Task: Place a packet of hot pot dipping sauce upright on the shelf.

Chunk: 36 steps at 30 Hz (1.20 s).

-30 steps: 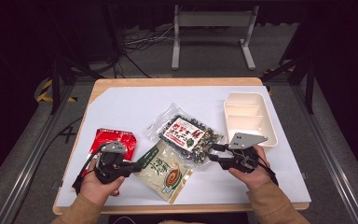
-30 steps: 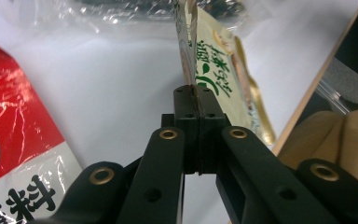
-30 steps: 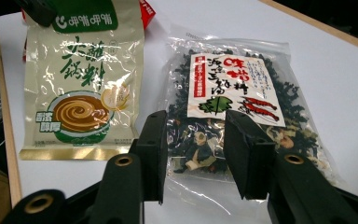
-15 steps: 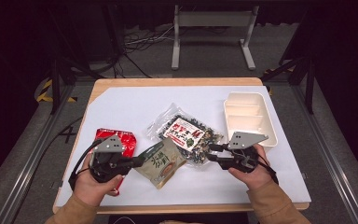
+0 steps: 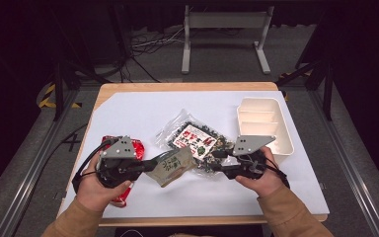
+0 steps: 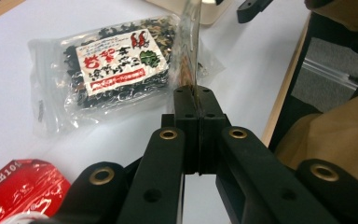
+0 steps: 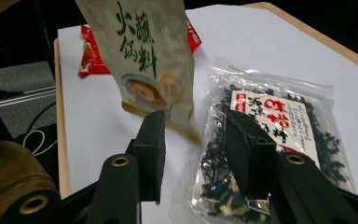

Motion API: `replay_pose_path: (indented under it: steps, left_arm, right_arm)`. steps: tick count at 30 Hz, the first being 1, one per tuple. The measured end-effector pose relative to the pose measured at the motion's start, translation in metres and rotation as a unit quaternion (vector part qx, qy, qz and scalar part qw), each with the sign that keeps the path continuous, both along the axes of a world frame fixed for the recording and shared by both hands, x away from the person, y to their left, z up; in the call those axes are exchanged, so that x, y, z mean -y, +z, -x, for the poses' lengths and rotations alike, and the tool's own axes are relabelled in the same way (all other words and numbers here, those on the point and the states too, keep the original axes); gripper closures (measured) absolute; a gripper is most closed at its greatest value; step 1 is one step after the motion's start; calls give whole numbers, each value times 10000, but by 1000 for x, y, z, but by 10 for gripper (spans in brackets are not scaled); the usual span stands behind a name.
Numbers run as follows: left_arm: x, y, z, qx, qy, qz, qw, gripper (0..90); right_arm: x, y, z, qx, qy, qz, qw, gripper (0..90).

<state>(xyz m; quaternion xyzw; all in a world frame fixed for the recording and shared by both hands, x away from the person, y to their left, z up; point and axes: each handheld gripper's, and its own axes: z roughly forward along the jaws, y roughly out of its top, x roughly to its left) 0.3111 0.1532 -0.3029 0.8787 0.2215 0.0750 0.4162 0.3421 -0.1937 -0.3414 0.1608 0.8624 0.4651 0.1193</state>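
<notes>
My left gripper [image 5: 151, 166] is shut on the edge of a beige soup-base packet [image 5: 173, 165] and holds it off the white table mat; in the left gripper view the packet [image 6: 191, 44] stands edge-on above the closed jaws [image 6: 198, 100]. My right gripper [image 5: 215, 166] stands open just right of the packet, over the near corner of a clear bag of dried seaweed [image 5: 196, 138]. In the right gripper view the packet [image 7: 144, 60] hangs beyond the open jaws [image 7: 198, 135], with the seaweed bag [image 7: 270, 121] lying to the right.
A red snack packet [image 5: 134, 147] lies under my left hand, also seen as a red packet [image 6: 18, 184] at lower left. A white divided tray [image 5: 264, 123] stands at the right of the mat. The seaweed bag [image 6: 112, 65] lies flat mid-table.
The left gripper has lifted the beige packet from flat on the mat and tilted it up in the air. The right gripper has stayed in place, open.
</notes>
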Motion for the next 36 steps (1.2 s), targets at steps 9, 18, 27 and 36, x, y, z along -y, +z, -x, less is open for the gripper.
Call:
replay_pose_path:
  steps: [9, 18, 27, 36]
  left_arm:
    - [15, 5, 6, 135, -429, -146, 9989, 900]
    - [22, 8, 7, 255, -527, -292, 9979, 900]
    - [27, 9, 6, 284, -559, -312, 9975, 900]
    - [29, 7, 5, 259, -543, -320, 9977, 900]
  right_arm:
    - [-29, 9, -2, 1, 547, 105, 9984, 557]
    - [-43, 8, -2, -26, 876, 310, 9957, 601]
    - [-51, 1, -6, -219, 1096, 466, 9926, 645]
    - [-61, -10, -9, -628, 1144, 696, 9890, 738]
